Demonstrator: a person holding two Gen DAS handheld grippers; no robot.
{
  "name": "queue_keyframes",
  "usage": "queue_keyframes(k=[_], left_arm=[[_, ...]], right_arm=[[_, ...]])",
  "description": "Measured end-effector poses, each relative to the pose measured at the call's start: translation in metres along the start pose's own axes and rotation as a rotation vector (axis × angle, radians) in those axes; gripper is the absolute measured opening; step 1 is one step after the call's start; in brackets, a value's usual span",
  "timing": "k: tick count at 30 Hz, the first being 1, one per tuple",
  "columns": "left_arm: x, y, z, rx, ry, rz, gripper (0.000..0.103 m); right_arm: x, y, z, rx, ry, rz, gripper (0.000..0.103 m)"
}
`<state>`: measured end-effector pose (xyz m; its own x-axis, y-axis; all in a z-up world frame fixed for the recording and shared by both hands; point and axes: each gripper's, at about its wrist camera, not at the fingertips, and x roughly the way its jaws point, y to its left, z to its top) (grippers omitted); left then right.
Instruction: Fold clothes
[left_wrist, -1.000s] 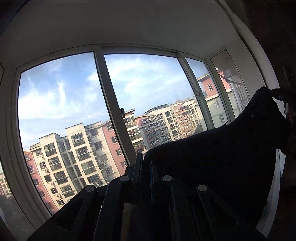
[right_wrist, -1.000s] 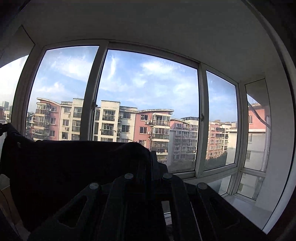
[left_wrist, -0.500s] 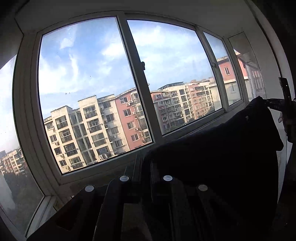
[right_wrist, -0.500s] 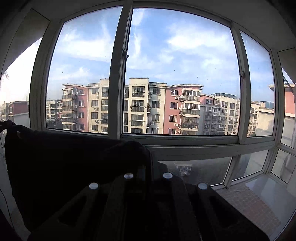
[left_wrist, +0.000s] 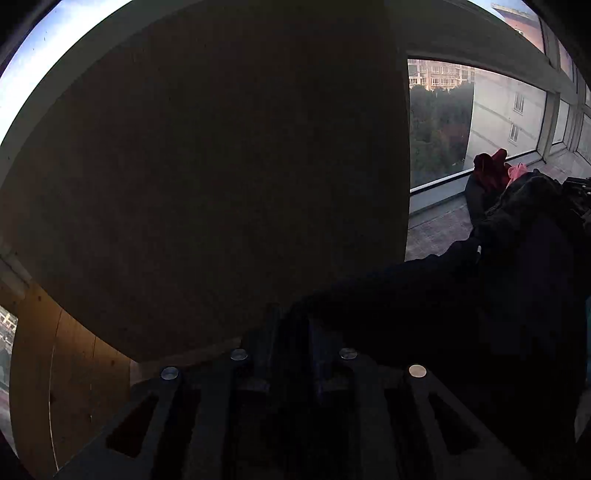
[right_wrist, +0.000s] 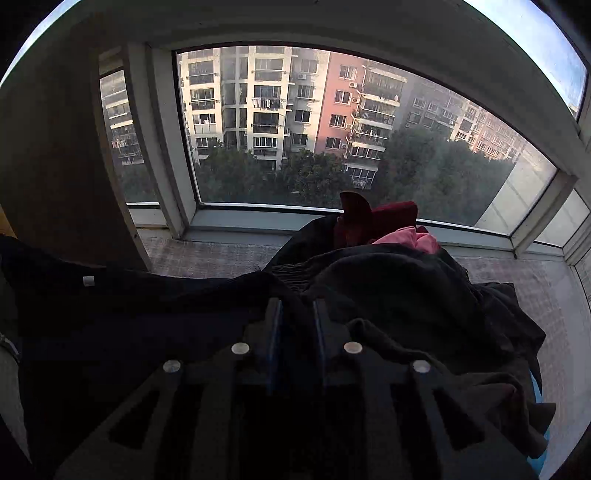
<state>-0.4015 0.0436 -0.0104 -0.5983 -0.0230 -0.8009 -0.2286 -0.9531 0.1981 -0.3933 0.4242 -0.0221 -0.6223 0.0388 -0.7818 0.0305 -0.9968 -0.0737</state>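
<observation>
A dark garment (left_wrist: 424, 295) hangs stretched between both grippers. My left gripper (left_wrist: 291, 317) is shut on one end of it, and the cloth runs right toward my right gripper's tip (left_wrist: 578, 184). In the right wrist view my right gripper (right_wrist: 297, 310) is shut on the same garment (right_wrist: 147, 302), which spreads left and shows a small white tag (right_wrist: 88, 281). Just beyond it lies a pile of dark clothes (right_wrist: 406, 288) topped by a maroon piece (right_wrist: 373, 218) and a pink piece (right_wrist: 406, 240).
A large brown panel (left_wrist: 221, 166) fills most of the left wrist view and stands at the left (right_wrist: 48, 166) of the right one. A tiled ledge (right_wrist: 214, 254) runs under the big window (right_wrist: 332, 129). Pale wood (left_wrist: 74, 369) shows lower left.
Both grippers have tipped down from the sky and buildings toward the ledge and the clothes pile, still holding the dark garment. The brown panel now blocks the left view.
</observation>
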Motion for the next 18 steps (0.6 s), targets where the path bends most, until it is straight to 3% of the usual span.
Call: queue_keyframes(k=[2, 5, 7, 9, 12, 18], left_arm=[[0.001, 0.007, -0.017, 0.000, 0.005, 0.023, 0.016], [-0.023, 0.033, -0.035, -0.038, -0.011, 0.030, 0.023], [-0.051, 0.053, -0.058, -0.062, -0.030, 0.029, 0.030], [-0.082, 0.067, -0.094, -0.081, -0.043, 0.020, 0.034], [-0.124, 0.080, -0.151, -0.100, -0.041, -0.015, 0.036], [-0.158, 0.063, -0.279, -0.089, 0.102, -0.186, 0.042]], right_arm=[[0.012, -0.012, -0.013, 0.040, 0.054, 0.055, 0.020], [-0.009, -0.037, -0.029, 0.118, 0.045, 0.073, 0.022], [-0.032, -0.043, -0.049, 0.135, 0.023, 0.097, 0.039], [-0.057, -0.043, -0.078, 0.127, 0.020, 0.124, 0.045], [-0.094, -0.043, -0.122, 0.116, 0.015, 0.163, 0.045], [-0.134, -0.014, -0.264, 0.092, 0.135, 0.203, 0.046]])
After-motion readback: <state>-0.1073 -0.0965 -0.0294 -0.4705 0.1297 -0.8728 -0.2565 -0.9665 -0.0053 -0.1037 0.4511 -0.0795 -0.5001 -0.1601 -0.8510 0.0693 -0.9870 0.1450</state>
